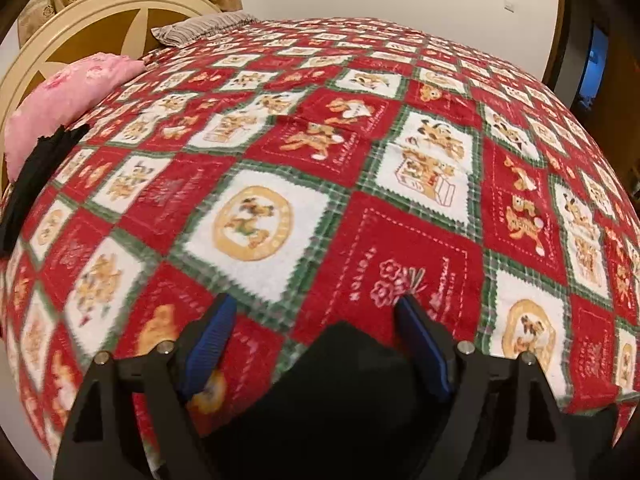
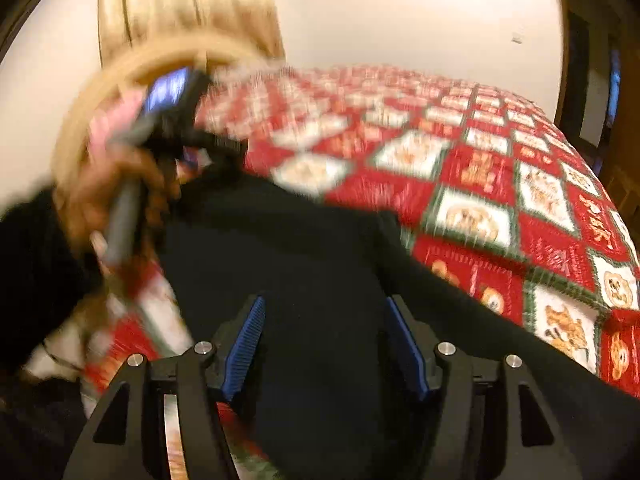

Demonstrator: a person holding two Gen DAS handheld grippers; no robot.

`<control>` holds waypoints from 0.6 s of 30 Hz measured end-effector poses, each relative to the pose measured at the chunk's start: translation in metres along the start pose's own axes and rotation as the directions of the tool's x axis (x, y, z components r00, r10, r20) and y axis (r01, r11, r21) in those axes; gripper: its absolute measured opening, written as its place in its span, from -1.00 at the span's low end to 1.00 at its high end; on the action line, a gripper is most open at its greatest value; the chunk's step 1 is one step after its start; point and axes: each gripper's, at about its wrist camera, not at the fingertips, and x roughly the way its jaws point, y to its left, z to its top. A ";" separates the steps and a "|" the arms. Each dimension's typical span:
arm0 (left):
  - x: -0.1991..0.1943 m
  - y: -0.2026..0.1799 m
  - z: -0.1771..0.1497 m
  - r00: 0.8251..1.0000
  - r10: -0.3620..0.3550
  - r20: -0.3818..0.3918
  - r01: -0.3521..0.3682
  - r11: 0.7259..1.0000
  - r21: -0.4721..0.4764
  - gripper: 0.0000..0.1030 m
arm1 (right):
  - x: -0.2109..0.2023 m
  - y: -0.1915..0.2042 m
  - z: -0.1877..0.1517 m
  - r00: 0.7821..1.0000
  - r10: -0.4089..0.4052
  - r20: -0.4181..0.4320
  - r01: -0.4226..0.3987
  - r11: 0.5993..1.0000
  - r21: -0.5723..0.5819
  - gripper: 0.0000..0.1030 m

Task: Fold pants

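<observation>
The black pants (image 2: 320,264) are lying across the red patchwork blanket (image 2: 500,208), stretching from the lower right of the right wrist frame toward the upper left. The right gripper (image 2: 324,336) is hovering over them with fingers spread, gripping nothing. The left gripper (image 1: 316,328) is also gaping open, with dark cloth at the bottom centre between its fingers, so both look about equally near.

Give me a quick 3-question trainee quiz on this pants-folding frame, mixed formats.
1. True or false: the left hand-held gripper is clamped shut on the black pants.
2. Multiple choice: the pink pillow lies
A. against the headboard
B. in the middle of the bedspread
C. on the floor
3. Fill in: in the right wrist view, the fabric between the right hand-held gripper's open fingers is ____ in colour.

Key: 1 false; 2 A; 3 black
</observation>
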 end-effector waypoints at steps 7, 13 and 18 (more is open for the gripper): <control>-0.078 -0.010 -0.030 0.983 -0.082 0.165 0.063 0.991 0.122 0.59 | -0.117 -0.105 -0.039 0.929 -0.369 0.020 0.342 0.879 0.333 0.23; -0.088 -0.066 -0.076 0.950 -0.303 0.077 0.275 0.927 0.256 0.59 | -0.189 -0.176 -0.112 0.807 -0.573 -0.144 0.567 0.682 0.462 0.23; -0.075 -0.082 -0.094 0.962 -0.266 0.057 0.235 0.918 0.320 0.59 | -0.239 -0.213 -0.139 0.694 -0.696 -0.184 0.682 0.553 0.480 0.23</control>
